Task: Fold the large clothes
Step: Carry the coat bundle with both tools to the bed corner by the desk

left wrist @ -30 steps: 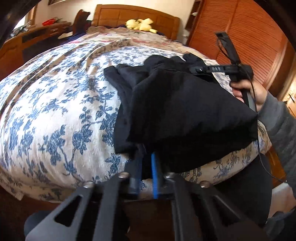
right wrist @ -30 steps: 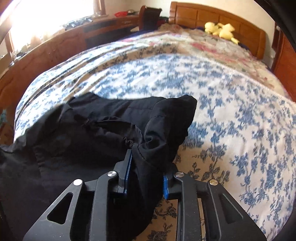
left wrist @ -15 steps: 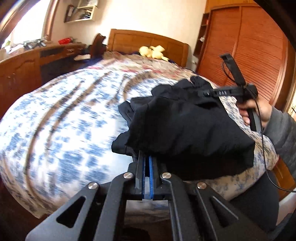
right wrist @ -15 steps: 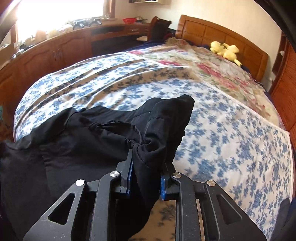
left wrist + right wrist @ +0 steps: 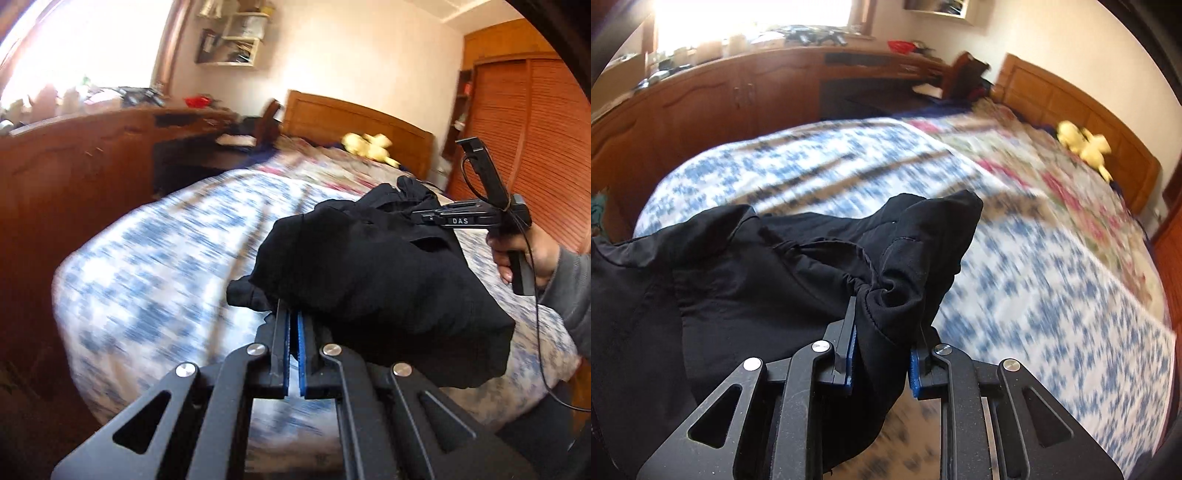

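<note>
Blue-and-white floral bedspread [image 5: 177, 266] covers a wooden-framed bed [image 5: 354, 118], its print smeared by motion blur, with a yellow plush toy [image 5: 1086, 146] near the headboard. Brown wooden cabinets [image 5: 713, 103] line the window side; louvred wardrobe doors [image 5: 535, 140] stand opposite. Above the bedspread hangs a black fabric garment [image 5: 369, 273], bunched between both tools. The left gripper [image 5: 293, 328] pinches its edge, pads nearly together; the right gripper [image 5: 882, 325] clamps a thicker wad.

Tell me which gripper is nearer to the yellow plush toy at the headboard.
Right. The right gripper holds the black garment farther up the bed toward the yellow plush toy; the left gripper grips it at the foot end.
</note>
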`<state>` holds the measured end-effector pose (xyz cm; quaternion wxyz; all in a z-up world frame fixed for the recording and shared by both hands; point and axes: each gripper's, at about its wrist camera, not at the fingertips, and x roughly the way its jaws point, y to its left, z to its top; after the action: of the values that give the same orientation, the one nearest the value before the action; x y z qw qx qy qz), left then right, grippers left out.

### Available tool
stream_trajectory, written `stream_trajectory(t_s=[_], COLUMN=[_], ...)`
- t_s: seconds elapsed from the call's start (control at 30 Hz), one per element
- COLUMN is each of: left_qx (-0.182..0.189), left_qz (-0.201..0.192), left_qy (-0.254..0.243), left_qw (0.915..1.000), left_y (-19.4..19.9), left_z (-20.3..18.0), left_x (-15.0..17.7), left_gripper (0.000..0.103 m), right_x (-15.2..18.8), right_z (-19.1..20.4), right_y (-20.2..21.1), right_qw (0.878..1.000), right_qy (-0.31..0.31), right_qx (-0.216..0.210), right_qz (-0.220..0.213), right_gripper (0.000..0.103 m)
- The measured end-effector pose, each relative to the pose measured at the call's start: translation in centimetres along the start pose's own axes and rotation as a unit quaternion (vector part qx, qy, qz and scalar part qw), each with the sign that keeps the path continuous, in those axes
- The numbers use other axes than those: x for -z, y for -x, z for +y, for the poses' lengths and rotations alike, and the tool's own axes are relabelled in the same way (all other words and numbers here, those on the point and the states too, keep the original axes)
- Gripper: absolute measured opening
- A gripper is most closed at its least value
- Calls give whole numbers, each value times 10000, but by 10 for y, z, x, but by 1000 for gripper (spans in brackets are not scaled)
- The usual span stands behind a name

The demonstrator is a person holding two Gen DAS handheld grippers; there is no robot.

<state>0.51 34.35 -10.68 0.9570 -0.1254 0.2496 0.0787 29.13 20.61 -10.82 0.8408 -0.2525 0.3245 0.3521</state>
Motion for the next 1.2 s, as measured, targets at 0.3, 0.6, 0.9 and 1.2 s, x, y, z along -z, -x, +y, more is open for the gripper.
stream_trajectory(t_s=[0.3,0.6,0.9,1.2], left_qx=[-1411,-2136,-2510,-2406], left_qz=[-262,131,380,351], left_qy=[102,411,452,423], left_qw=[9896,9760,9662,9691], left_y=[-3,-42,-47,-13], left_z=[119,202,205,183], left_x=[-51,-50,-16,-23], left_gripper=[1,1,8,16], right_x=[-123,-170,-143,-113], right_z=[95,165,177,168], right_y=[-53,-109,-129,-88], right_qw=[9972,9957,9960,9930], right_qy=[393,531,679,661], right_qx=[-373,-518,-549,-852], right_qz=[-516,-557,-167,-475], right_gripper=[19,20,37,62])
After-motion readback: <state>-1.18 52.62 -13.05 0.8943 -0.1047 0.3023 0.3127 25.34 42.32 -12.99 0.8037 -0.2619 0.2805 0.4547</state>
